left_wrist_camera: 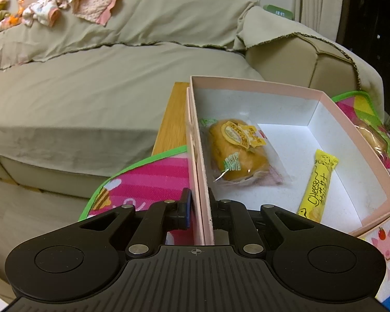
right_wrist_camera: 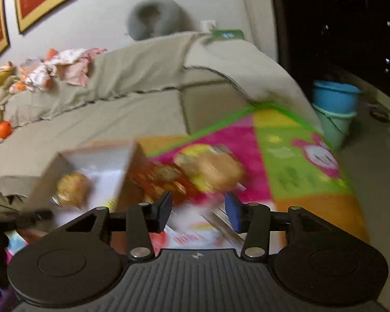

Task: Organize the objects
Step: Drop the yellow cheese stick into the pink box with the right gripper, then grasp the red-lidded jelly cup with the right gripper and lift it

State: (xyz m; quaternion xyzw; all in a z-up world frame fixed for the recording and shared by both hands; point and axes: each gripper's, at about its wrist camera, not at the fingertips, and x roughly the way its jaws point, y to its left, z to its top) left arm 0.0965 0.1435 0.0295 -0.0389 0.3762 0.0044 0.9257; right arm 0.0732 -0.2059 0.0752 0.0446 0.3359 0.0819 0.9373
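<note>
A pink box [left_wrist_camera: 293,88] with a white inside stands on a colourful play mat [left_wrist_camera: 148,179]. In it lie a wrapped bun [left_wrist_camera: 236,150] and a yellow cheese snack bar [left_wrist_camera: 319,184]. My left gripper [left_wrist_camera: 201,202] is shut on the box's left wall, one finger outside and one inside. The right wrist view is blurred. There my right gripper [right_wrist_camera: 199,213] stands open above the mat [right_wrist_camera: 299,171], with nothing pressed between its pads. Just beyond its fingertips lie another wrapped bun [right_wrist_camera: 215,169] and a red snack packet [right_wrist_camera: 163,179], to the right of the box [right_wrist_camera: 132,161].
A sofa under a khaki cover [left_wrist_camera: 91,83] runs behind the mat, with clothes [left_wrist_camera: 72,0] piled on its back. A wooden board [left_wrist_camera: 173,114] shows under the box. Stacked blue and green buckets [right_wrist_camera: 334,106] stand on the floor at right. A further wrapped bun [left_wrist_camera: 374,137] lies outside the box's right wall.
</note>
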